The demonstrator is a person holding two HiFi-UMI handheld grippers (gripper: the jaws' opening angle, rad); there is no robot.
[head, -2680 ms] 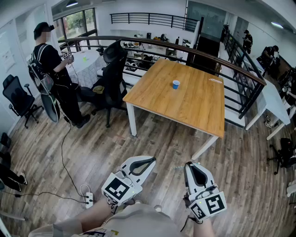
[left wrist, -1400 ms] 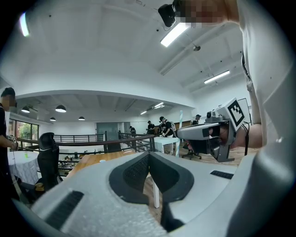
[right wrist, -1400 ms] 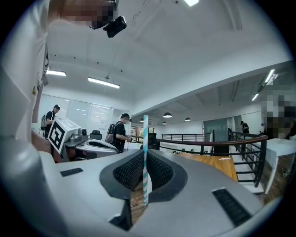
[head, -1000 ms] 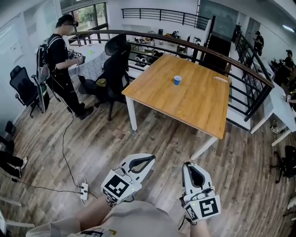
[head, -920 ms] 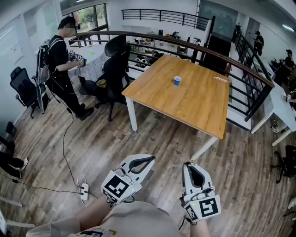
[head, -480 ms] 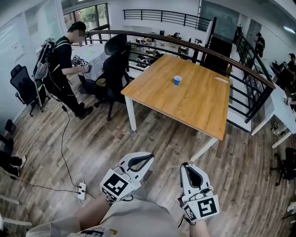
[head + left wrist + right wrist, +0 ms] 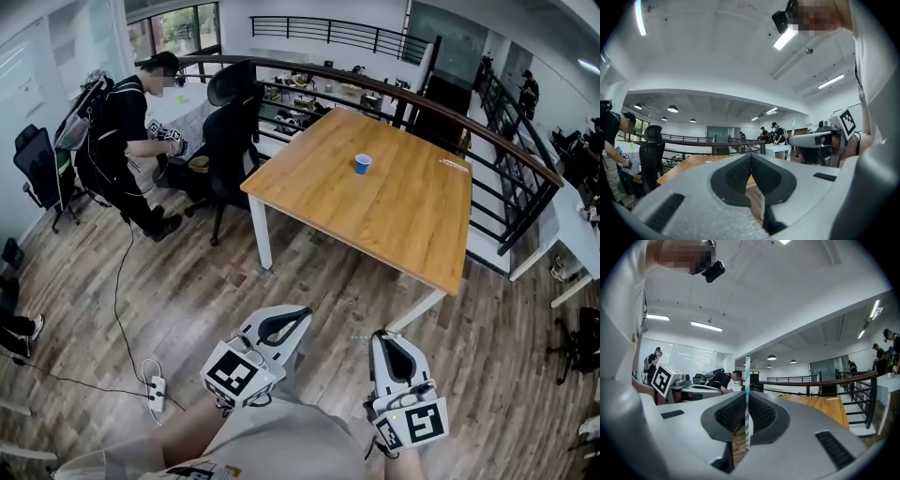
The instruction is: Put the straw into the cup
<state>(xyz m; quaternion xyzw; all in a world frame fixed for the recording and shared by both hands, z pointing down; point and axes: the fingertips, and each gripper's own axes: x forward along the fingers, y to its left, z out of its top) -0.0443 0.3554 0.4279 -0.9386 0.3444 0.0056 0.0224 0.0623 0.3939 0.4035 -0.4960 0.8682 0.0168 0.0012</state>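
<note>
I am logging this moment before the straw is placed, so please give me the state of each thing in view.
left gripper: shut, empty.
right gripper: shut on the straw.
straw: upright between the right gripper's jaws, not in the cup.
cup: upright on the table, no straw in it.

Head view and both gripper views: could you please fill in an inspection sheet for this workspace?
Surface: wooden table, mostly bare.
Job's things: blue cup upright on the table; striped straw upright in the right tongs.
Clutter: one small pale item near the table's far right edge.
Grippers: left tongs closed, empty; right tongs closed on the straw; both well short of the table.
Cables: power strip and cable on the floor.
Surroundings: person, black chair, railing.
</note>
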